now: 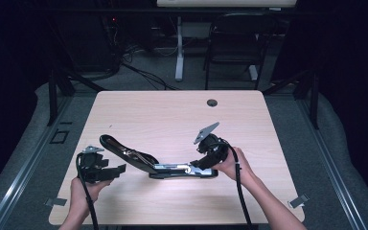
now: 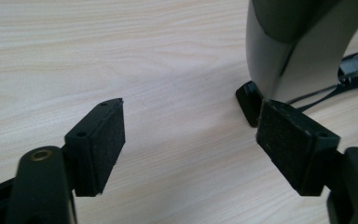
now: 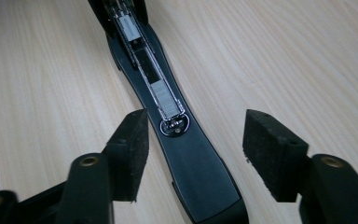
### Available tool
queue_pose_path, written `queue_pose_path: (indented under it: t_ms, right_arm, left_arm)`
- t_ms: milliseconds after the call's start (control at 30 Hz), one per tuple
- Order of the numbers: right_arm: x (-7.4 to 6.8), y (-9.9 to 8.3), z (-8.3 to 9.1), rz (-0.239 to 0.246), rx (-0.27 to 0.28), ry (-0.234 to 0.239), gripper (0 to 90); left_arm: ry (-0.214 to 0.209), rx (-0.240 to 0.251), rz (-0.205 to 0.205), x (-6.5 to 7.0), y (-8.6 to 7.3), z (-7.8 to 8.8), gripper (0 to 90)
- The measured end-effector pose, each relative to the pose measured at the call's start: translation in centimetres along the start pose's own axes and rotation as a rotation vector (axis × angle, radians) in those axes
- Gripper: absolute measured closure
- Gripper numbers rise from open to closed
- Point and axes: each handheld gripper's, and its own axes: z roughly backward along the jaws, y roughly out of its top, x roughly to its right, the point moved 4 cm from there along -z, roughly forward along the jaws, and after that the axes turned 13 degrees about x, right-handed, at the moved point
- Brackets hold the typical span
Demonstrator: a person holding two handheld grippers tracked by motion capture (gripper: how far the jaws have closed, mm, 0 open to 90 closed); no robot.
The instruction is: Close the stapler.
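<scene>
A black stapler (image 1: 172, 169) lies swung open on the wooden table (image 1: 172, 120). Its base rests flat, and its top arm (image 1: 124, 153) slants up and away to the left. My right gripper (image 1: 202, 164) hovers over the base's right end. In the right gripper view the base (image 3: 205, 182), with its metal staple channel (image 3: 156, 84), runs between the pads of my right gripper (image 3: 193, 154), with a gap on each side. My left gripper (image 1: 117, 171) stands open at the left. In the left gripper view the stapler's arm (image 2: 284, 46) rises just beyond the right pad of my left gripper (image 2: 191, 140), and only bare wood lies between the pads.
A cable hole (image 1: 212, 102) sits near the table's far edge. Behind the table stand a folding chair (image 1: 235, 43) and a white desk leg (image 1: 179, 48). Tape marks (image 1: 57, 202) lie off both front corners. A black cable (image 1: 239, 187) trails along the right forearm.
</scene>
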Motion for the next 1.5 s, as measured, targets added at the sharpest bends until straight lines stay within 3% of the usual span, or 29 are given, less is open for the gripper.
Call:
queue_pose_path:
  t_ms: [133,300,367,467,600,900,1100,1233,1500]
  right_arm:
    - [0.0,0.1,0.0,0.006,-0.006,-0.029,45.8]
    - [0.2,0.1,-0.1,-0.033,0.021,-0.078,50.2]
    - [0.3,0.2,0.0,-0.034,0.026,-0.121,60.0]
    - [0.3,0.5,0.3,-0.019,0.041,-0.139,76.7]
    - [-0.2,0.9,0.4,-0.01,0.061,-0.142,85.6]
    - [-1.3,1.7,0.5,0.054,0.098,-0.148,88.7]
    - [-1.4,1.8,0.2,0.057,0.096,-0.146,90.0]
    - [-1.8,2.0,-0.1,0.063,0.103,-0.149,89.9]
    - [-2.0,2.5,-0.5,0.059,0.124,-0.152,90.0]
  left_arm:
    - [-0.013,0.033,0.026,-0.3,0.2,0.2,30.4]
    - [-0.036,0.067,0.038,-0.5,0.4,0.2,37.8]
    - [-0.041,0.075,0.037,-0.5,0.4,0.3,41.8]
    - [-0.048,0.104,0.038,-0.6,0.5,0.6,49.7]
    - [-0.056,0.145,0.039,-0.5,0.8,0.8,60.2]
    - [-0.069,0.23,0.009,0.1,1.3,1.2,73.6]
    - [-0.07,0.246,-0.011,0.3,1.6,1.5,82.2]
    - [-0.07,0.27,0.003,0.2,1.7,1.3,82.2]
    - [-0.077,0.301,-0.007,0.7,2.1,1.2,82.4]
